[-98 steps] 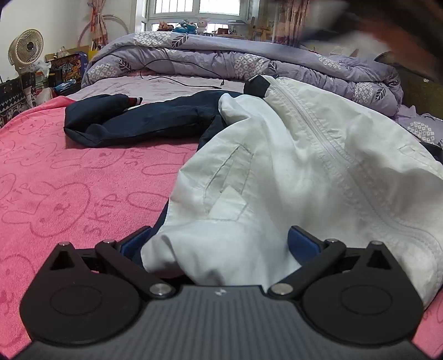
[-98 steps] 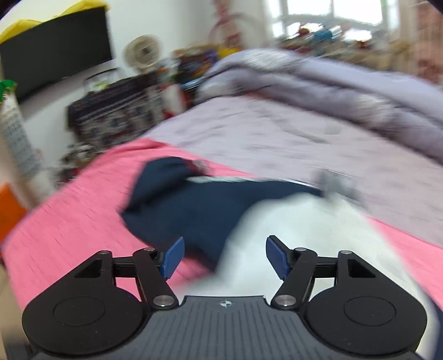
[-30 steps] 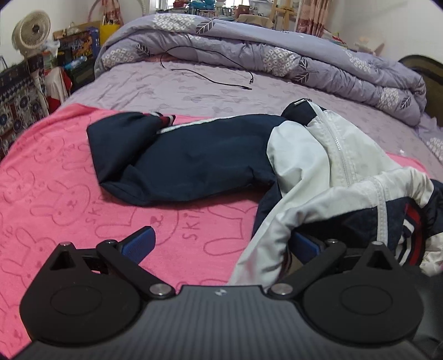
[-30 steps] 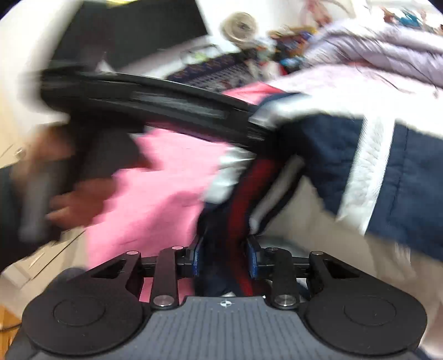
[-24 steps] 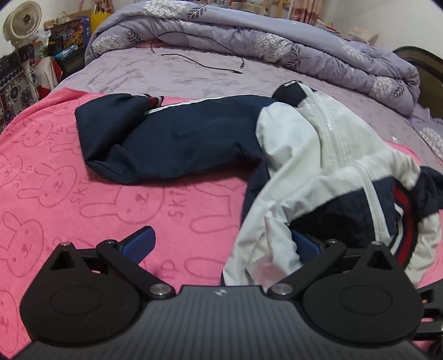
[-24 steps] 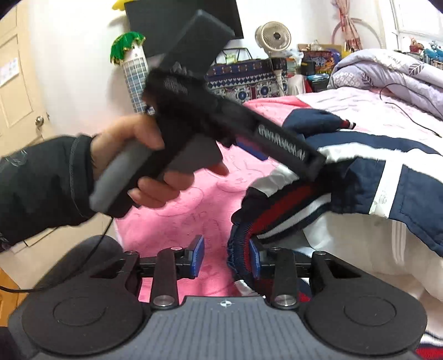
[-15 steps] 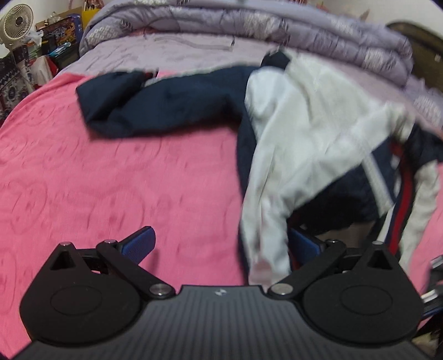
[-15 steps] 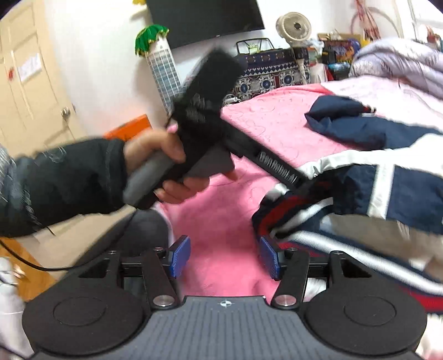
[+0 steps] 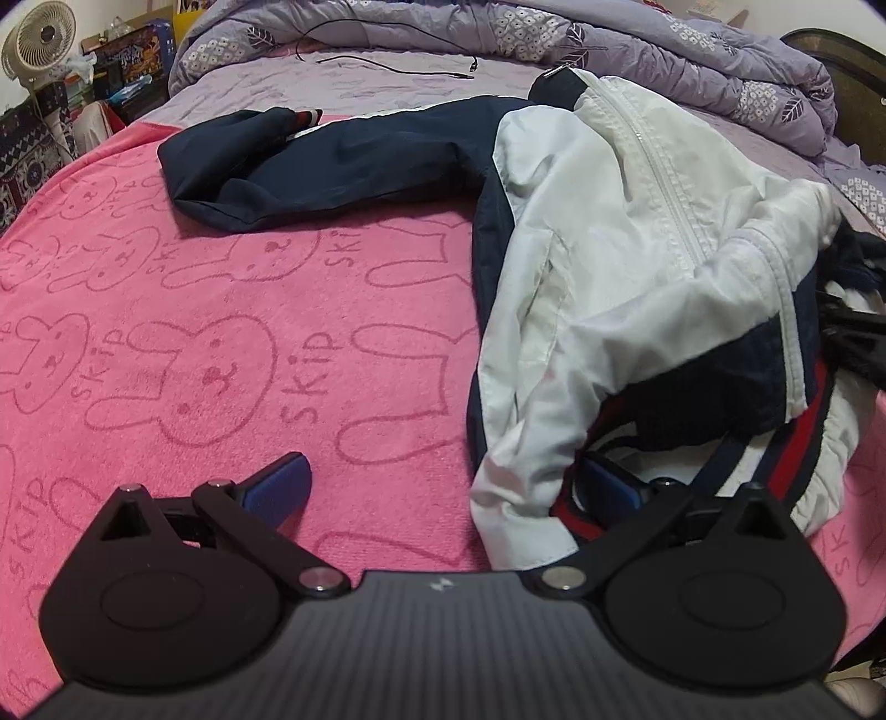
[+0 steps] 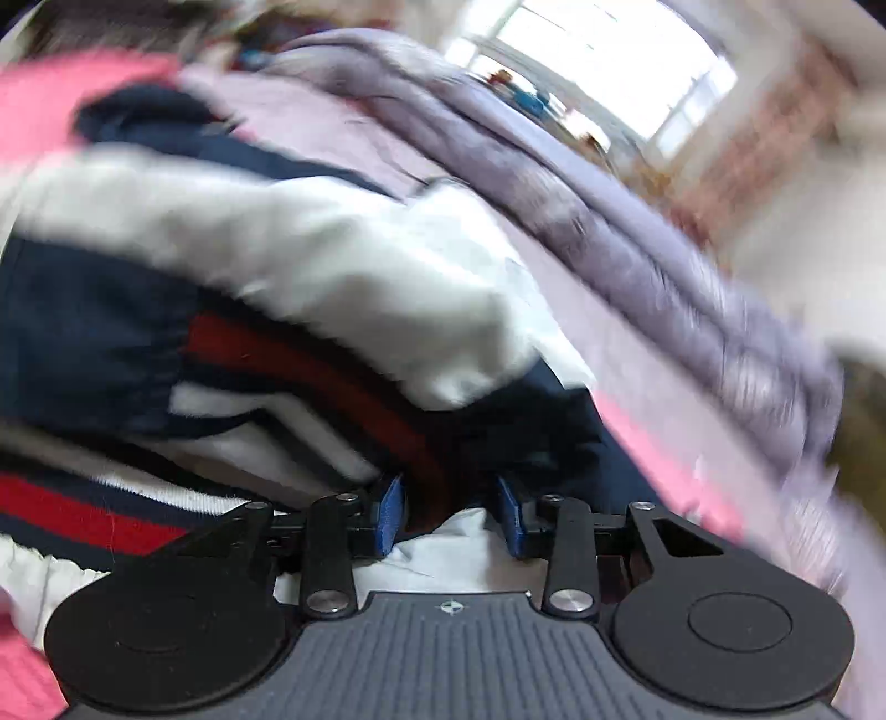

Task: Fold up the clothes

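1. The jacket (image 9: 626, 260), white and navy with red-striped ribbing, lies crumpled on a pink blanket (image 9: 221, 343) printed with rabbits, toward the right of the left wrist view.
2. One navy sleeve (image 9: 332, 160) stretches out to the far left, flat on the blanket.
3. The left gripper (image 9: 443, 487) sits low at the near edge with its jaws wide apart. Its left finger (image 9: 279, 487) rests over bare blanket; its right finger (image 9: 606, 490) is tucked under the jacket's hem. It grips nothing.
4. The right gripper (image 10: 448, 518) has its jaws drawn in close, with a bunch of the jacket's (image 10: 310, 288) dark ribbed hem between the blue pads (image 10: 390, 515). The view is blurred, so firm contact on both pads cannot be confirmed, though cloth fills the gap.
5. A purple quilt (image 9: 637, 50) is heaped along the far side of the bed, and a black cable (image 9: 387, 61) lies on the purple sheet near it.
6. A fan (image 9: 36, 39) stands at far left beside the bed.
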The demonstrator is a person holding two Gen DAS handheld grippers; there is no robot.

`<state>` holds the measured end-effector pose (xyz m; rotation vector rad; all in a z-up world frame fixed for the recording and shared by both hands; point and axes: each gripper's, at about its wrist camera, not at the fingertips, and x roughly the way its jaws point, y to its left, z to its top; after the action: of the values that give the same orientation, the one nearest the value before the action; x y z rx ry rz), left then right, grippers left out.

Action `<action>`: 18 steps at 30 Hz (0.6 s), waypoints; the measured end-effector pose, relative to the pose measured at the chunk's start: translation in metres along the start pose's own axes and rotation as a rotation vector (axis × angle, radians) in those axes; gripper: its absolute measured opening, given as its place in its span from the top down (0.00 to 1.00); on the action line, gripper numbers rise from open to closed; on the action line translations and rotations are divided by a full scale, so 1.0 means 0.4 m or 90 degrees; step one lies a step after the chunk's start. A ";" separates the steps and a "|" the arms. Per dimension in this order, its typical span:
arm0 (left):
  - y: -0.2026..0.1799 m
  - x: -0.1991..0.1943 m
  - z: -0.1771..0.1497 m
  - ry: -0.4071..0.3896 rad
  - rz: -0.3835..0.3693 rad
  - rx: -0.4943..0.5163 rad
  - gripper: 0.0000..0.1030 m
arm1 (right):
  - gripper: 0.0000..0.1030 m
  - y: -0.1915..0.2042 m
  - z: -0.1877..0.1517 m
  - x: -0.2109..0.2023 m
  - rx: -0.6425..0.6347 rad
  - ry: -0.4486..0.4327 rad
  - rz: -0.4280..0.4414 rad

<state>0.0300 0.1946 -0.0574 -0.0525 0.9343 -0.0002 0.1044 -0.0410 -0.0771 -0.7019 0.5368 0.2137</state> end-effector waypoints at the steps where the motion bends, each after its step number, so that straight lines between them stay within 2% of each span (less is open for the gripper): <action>1: -0.001 0.000 -0.001 -0.001 0.001 0.001 0.00 | 0.63 0.016 -0.010 -0.005 -0.031 -0.014 0.002; 4: -0.001 0.006 -0.002 -0.002 -0.002 0.001 0.00 | 0.62 0.039 -0.016 -0.029 -0.042 -0.033 0.065; 7: -0.004 0.009 -0.002 -0.003 -0.001 0.011 0.00 | 0.65 0.053 -0.012 0.003 -0.051 -0.039 -0.014; 8: -0.006 0.008 -0.002 -0.004 -0.001 0.013 0.00 | 0.71 0.039 -0.004 0.007 -0.020 -0.036 -0.014; 11: -0.010 0.003 -0.004 -0.006 0.002 0.020 0.00 | 0.80 -0.007 0.017 0.000 0.071 -0.035 -0.007; 14: -0.024 -0.011 -0.003 -0.016 0.014 0.034 0.00 | 0.83 -0.055 0.026 -0.047 0.132 -0.056 0.003; 18: -0.076 -0.073 -0.009 -0.072 0.023 0.100 0.00 | 0.90 -0.152 -0.012 -0.141 0.200 -0.064 0.043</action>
<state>0.0105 0.1646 -0.0348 0.1093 0.8197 -0.0371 0.0769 -0.0903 -0.0159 -0.3658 0.4846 0.2213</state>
